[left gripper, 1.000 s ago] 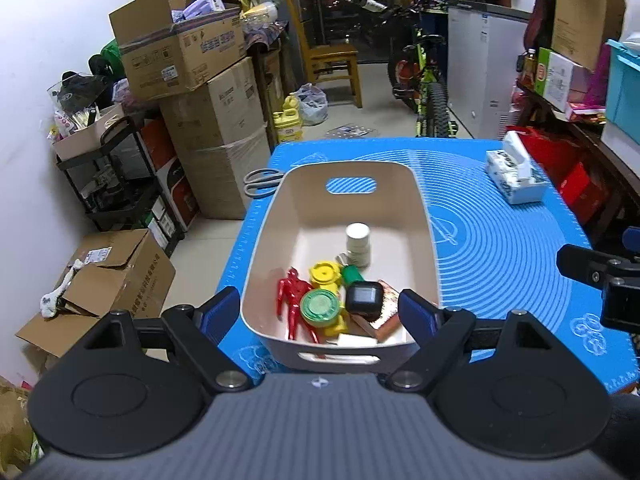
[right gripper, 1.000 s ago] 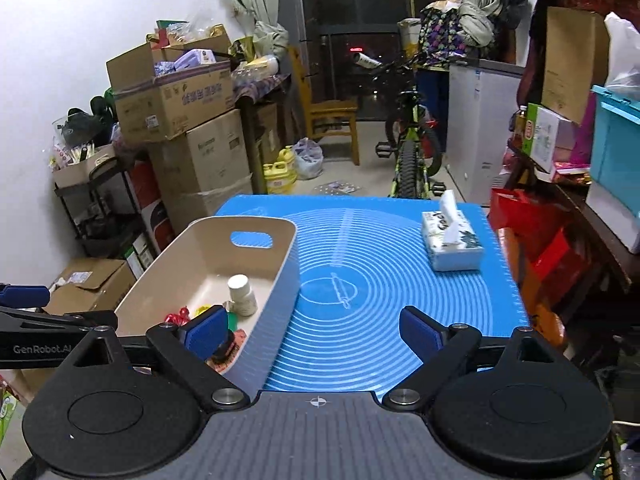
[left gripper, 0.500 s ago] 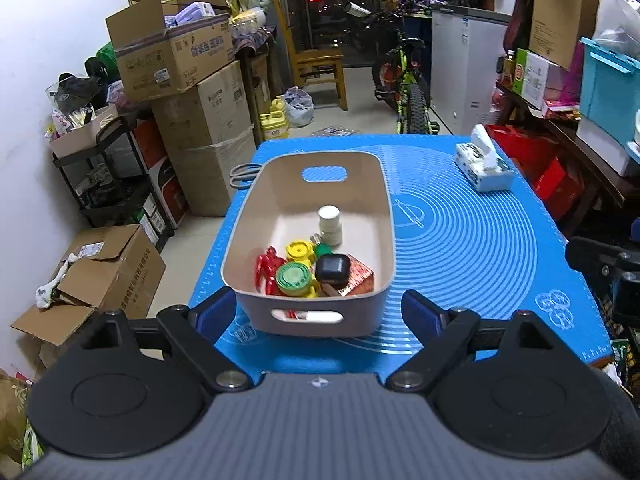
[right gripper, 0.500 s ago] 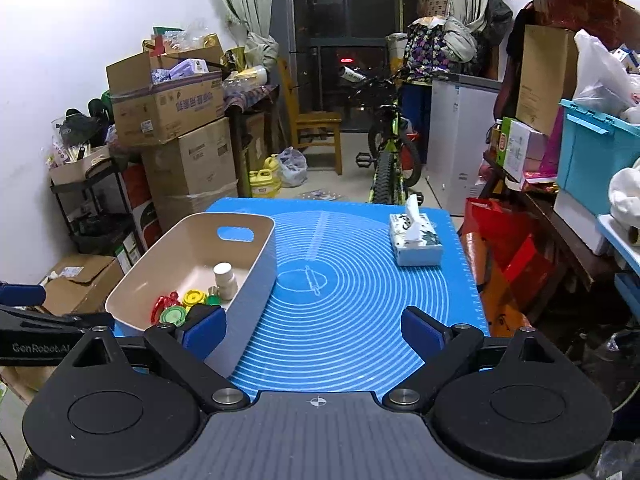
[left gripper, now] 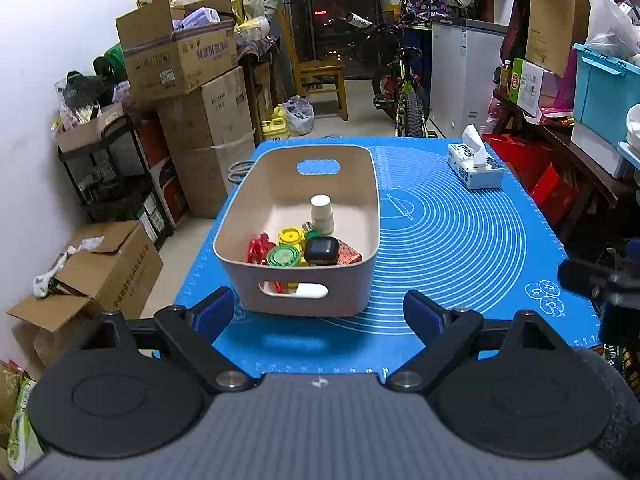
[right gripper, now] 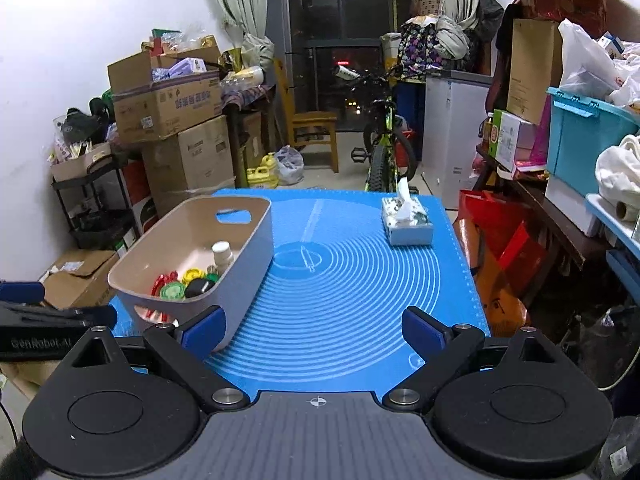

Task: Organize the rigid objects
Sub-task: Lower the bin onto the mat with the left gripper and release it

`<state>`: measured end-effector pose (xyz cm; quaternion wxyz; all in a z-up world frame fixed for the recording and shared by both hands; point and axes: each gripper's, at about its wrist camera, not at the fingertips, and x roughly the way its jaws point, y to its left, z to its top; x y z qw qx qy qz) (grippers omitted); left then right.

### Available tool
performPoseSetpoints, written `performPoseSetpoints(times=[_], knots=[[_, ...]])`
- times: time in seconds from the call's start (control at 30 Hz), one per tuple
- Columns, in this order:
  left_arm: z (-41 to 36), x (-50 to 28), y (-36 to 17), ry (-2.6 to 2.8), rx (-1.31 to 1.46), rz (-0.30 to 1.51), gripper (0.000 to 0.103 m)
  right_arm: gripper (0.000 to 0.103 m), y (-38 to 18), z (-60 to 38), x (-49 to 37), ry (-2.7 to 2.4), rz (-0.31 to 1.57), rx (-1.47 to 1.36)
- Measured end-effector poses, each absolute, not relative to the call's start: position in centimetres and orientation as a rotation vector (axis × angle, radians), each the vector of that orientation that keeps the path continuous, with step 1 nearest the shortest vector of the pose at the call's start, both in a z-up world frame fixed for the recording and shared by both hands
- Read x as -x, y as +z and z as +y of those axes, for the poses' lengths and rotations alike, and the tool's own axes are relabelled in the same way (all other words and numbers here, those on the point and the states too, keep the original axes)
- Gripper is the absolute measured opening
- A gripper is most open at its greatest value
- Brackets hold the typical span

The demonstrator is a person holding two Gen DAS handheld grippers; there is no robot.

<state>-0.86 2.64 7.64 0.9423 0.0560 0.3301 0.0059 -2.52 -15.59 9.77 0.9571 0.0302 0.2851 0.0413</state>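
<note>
A beige bin (left gripper: 362,216) stands on the left half of the blue mat (left gripper: 460,240); it also shows in the right wrist view (right gripper: 262,232). Inside lie a white bottle (left gripper: 321,213), a red figure (left gripper: 258,246), a green lid (left gripper: 283,257), a yellow lid (left gripper: 291,236), a black case (left gripper: 321,251) and a red box (left gripper: 349,255). My left gripper (left gripper: 318,316) is open and empty, in front of the bin's near wall. My right gripper (right gripper: 312,330) is open and empty, over the mat's near edge, right of the bin.
A tissue box (left gripper: 474,166) sits at the mat's far right corner. Scissors (left gripper: 238,170) lie behind the bin's left side. Stacked cardboard boxes (left gripper: 188,92) and a black shelf stand left of the table. A bicycle (left gripper: 402,84), a chair and crates stand behind and right.
Both grippers have drawn back toward me and away from the bin, so more of the mat shows. Both stay open. The bin and its contents have not moved.
</note>
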Motion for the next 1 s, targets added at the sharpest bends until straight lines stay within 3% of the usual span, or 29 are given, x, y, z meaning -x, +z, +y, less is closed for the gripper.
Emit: performPoseSetpoints(times=[1.0], knots=[[2.8, 1.2, 1.9, 0.0, -0.11, 0.657, 0.091, 0.095, 3.2, -16.0, 3.8, 0.066, 0.543, -0.098]])
